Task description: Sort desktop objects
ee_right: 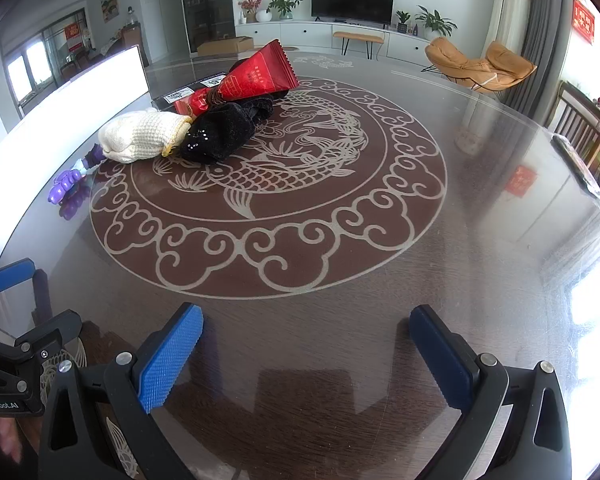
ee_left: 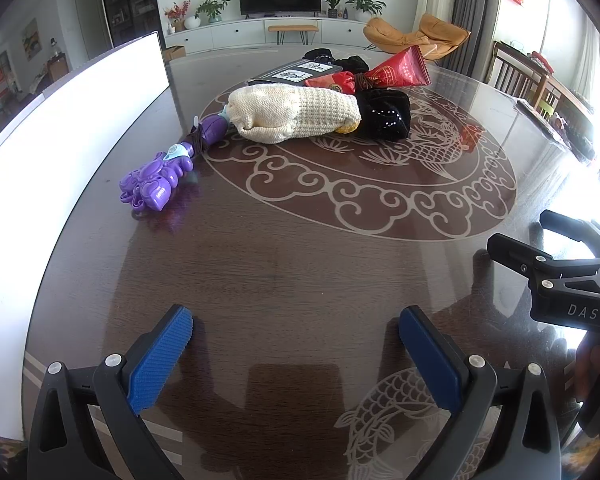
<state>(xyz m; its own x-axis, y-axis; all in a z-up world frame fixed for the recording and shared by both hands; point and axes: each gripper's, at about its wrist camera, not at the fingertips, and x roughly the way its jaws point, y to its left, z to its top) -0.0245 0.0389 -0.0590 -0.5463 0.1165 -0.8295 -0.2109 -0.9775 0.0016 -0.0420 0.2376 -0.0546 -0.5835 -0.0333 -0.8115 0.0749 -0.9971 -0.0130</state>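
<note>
Both claws spread wide, empty, low over bare tabletop [ee_left: 284, 280]. Pile sits ahead: purple toy [ee_left: 156, 180] at 11 o'clock of left claw [ee_left: 296, 334], nearer it; long axis toward 1. Right claw [ee_right: 306, 330] farther.

Your left wrist camera sits low over the table's [ee_left: 284, 264] near edge, facing the far edge. Your right wrist camera takes the same low, forward-facing position further right. Both views share the fish medallion [ee_right: 268, 188] and the pile of objects [ee_left: 320, 108] at its far left.
</note>
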